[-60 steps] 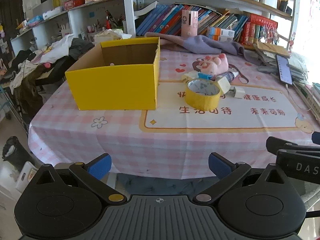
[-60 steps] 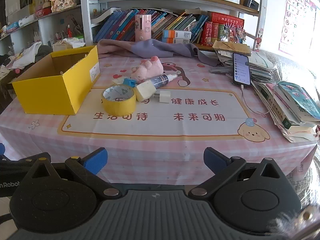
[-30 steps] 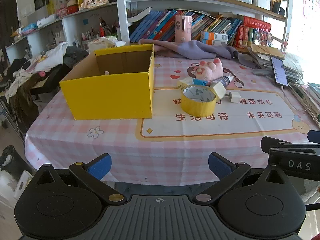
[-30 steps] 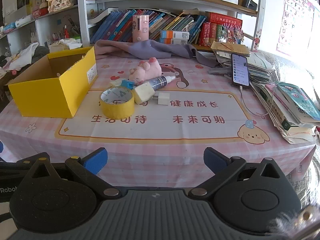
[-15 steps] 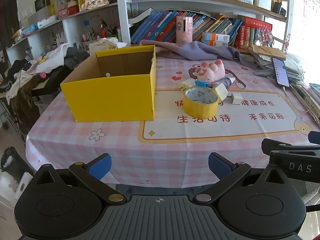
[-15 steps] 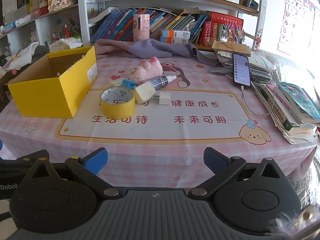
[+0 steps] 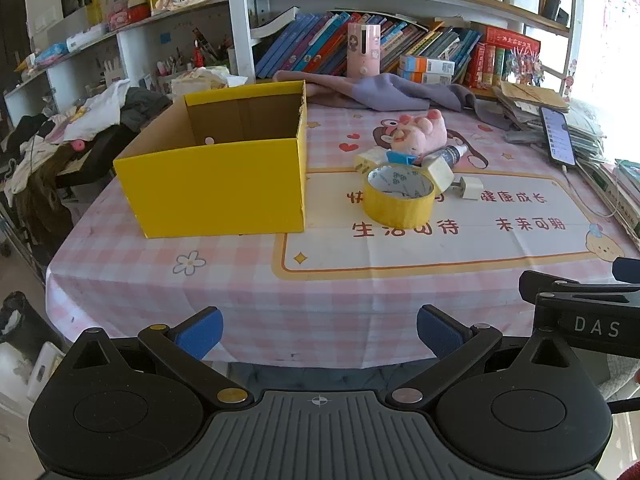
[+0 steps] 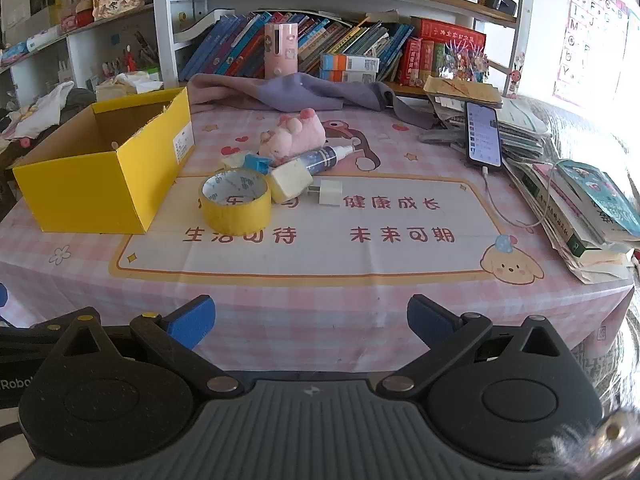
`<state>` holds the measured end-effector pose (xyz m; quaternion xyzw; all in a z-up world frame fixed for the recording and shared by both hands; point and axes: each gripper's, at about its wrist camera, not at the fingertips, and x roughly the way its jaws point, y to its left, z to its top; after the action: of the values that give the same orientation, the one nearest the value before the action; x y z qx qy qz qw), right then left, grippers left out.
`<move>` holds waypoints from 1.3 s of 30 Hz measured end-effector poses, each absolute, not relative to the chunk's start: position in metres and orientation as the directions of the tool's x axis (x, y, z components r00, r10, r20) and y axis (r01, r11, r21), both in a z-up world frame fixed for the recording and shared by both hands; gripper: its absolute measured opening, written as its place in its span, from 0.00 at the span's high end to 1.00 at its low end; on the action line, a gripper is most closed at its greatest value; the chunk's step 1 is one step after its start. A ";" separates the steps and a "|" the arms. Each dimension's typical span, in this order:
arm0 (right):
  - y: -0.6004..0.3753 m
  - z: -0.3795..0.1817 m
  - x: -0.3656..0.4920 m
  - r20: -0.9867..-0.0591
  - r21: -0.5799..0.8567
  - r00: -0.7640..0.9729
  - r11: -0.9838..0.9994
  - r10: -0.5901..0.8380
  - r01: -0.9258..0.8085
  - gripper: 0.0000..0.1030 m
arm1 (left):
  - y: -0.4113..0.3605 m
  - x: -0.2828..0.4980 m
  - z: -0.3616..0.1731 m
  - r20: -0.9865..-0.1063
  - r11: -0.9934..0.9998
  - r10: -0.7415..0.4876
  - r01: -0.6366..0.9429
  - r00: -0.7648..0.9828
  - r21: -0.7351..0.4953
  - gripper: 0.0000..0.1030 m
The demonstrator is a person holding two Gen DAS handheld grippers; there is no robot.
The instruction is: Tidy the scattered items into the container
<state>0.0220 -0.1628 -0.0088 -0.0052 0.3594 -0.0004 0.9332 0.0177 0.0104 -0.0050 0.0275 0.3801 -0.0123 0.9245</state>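
An open yellow cardboard box (image 7: 224,180) (image 8: 100,184) stands on the pink checked tablecloth, left of a pile of small items. The pile holds a yellow tape roll (image 7: 398,196) (image 8: 235,199), a pink plush pig (image 7: 418,130) (image 8: 294,138), a spray bottle (image 7: 448,155) (image 8: 324,159), a cream block (image 8: 291,181), a white charger plug (image 7: 469,189) (image 8: 330,193) and a small blue item (image 8: 256,162). My left gripper (image 7: 318,332) and right gripper (image 8: 310,322) are both open and empty, held at the table's near edge, well short of the pile.
A phone (image 8: 483,134) on a cable leans on stacked books (image 8: 592,208) at the table's right edge. A purple cloth (image 8: 288,94) lies at the back before the bookshelves. The right gripper's body (image 7: 580,312) shows at the left view's right side.
Both views have drifted slightly; the table and items sit a little closer in the left wrist view. Nothing on the table has moved and both grippers stay open.
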 end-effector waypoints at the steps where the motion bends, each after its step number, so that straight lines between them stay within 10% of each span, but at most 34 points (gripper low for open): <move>1: -0.163 -0.009 0.022 -0.672 -0.009 0.741 1.000 -0.005 -0.002 0.00 | 0.010 0.018 -0.005 -0.701 0.998 0.000 0.044 0.713 0.045 0.00; 31: -0.225 -0.026 0.115 -0.658 0.009 0.747 0.993 0.095 -0.117 0.00 | -0.052 0.102 -0.023 -0.709 0.997 -0.039 0.070 0.705 0.015 0.00; 39: -0.247 -0.040 0.175 -0.706 0.025 0.687 0.975 0.173 -0.220 0.17 | -0.083 0.142 -0.039 -0.724 0.999 -0.009 0.045 0.690 0.031 0.00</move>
<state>0.1754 -0.2471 -0.0401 -0.0307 0.3809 0.1069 0.9179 0.1418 -0.0826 -0.0394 0.0231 0.3934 -0.0146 0.9190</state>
